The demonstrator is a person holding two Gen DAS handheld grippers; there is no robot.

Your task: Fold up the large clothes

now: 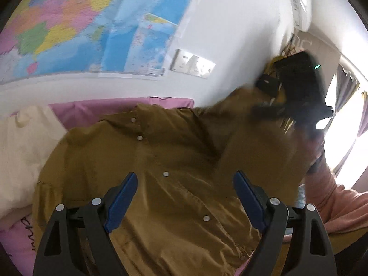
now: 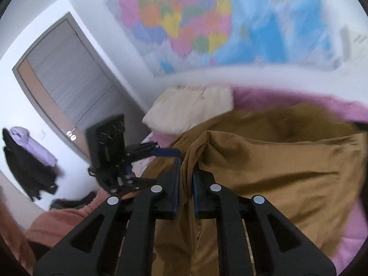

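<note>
**Right gripper clamped on shirt fabric; left gripper spread above the placket**

1. Garment. The brown shirt (image 1: 174,161) lies spread over the pink bedsheet (image 1: 110,108). In the left wrist view it fills the lower centre, with its row of white snap buttons (image 1: 165,173) running from 11 o'clock toward 5 o'clock. A cream pillow (image 1: 20,142) sits at 9 o'clock, touching the shirt's edge.

2. Left gripper (image 1: 185,193). The jaws stand wide apart, blue pads facing inward, with nothing between them. The shirt front lies beneath the gap. Contact between fingertips and fabric cannot be determined.

3. Right gripper (image 2: 185,179). The jaws are drawn close together with a bunched fold of the brown shirt pinched between the blue pads. The fabric rises from the clamp and drapes toward 3 o'clock. In the left wrist view this gripper appears blurred at 2 o'clock, at the shirt's far edge.

4. Surroundings. A coloured wall map (image 2: 184,23) hangs above the bed at 12 o'clock. A grey door (image 2: 66,80) stands at 9 o'clock in the right wrist view, with dark and lilac clothing (image 2: 27,158) hanging beside it.
</note>
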